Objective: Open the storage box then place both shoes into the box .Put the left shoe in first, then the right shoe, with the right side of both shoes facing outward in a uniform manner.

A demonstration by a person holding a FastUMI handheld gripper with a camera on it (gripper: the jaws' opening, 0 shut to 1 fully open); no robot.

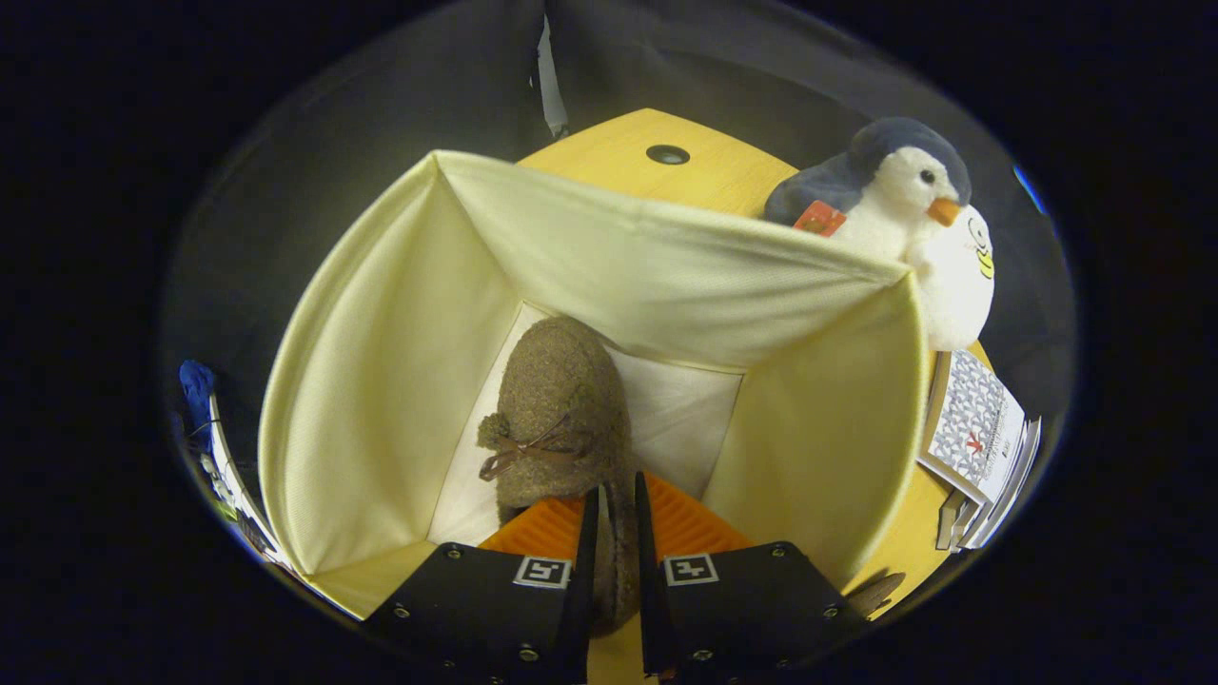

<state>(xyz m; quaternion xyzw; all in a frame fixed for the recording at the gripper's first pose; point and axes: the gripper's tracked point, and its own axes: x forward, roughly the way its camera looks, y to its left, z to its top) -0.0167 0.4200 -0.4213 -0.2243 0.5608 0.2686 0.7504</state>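
While the claw (609, 533) hangs over the open storage box (381, 362), its two fingers are pinched on the heel rim of a brown felt shoe (566, 419), so it's closed and gripping that shoe. Shoe sits inside the box, toe pointing away from the fingers toward the far wall, small bow on its upper, sole down near the box floor. Box is cream fabric, standing on a yellow wooden table (657, 162). Stuffed penguin (913, 228) stands just beyond the box's far right corner, touching the rim. Stack of booklets (980, 428) lies on the table beside the box's right wall.
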